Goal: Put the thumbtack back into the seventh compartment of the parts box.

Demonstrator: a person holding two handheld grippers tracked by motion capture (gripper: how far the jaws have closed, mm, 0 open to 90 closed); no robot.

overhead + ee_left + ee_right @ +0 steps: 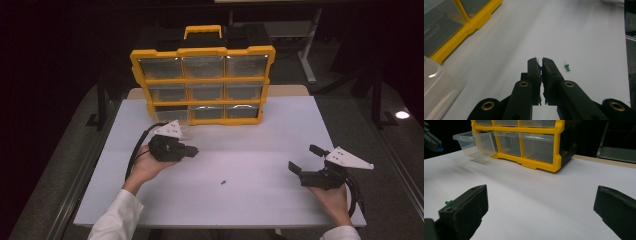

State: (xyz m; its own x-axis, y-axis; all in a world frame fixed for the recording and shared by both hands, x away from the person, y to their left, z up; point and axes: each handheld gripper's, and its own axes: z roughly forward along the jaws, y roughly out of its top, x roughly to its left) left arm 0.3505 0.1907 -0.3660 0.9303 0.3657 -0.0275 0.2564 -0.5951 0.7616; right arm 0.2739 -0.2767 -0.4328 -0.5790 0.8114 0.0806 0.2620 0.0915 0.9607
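The work in hand is the transfer of loose pushpins from the table [280, 140] into the pulled-out clear drawer [471, 143] of the yellow organiser [202, 82].

Left side: the drawer is the bottom-left one of the organiser. It stands drawn forward out of its slot, open at the top. The other drawers sit flush in the frame.

Left gripper [541, 65]: the jaws are clenched on a small blue pushpin [540, 68], of which a blue sliver and a thin metal tip show between the jaw ends. In the high view the left gripper [190, 150] is held above the table, just in front of the open drawer and not yet over it. In the right gripper view the blue piece [440, 149] shows at the jaw tip, to the left of the drawer.

Centre: a green pushpin [567, 67] lies on its side on the bare table, apart from both grippers.

Right side: the right gripper [306, 159] is released, jaws spread wide with nothing between them, held low near the right table edge.

Status, as judged: pick-up of the blue pushpin is done. Remaining steps: carry it over the drawer and release it, collect the green pushpin, and probably push the drawer home. The drawer contents cannot be determined.
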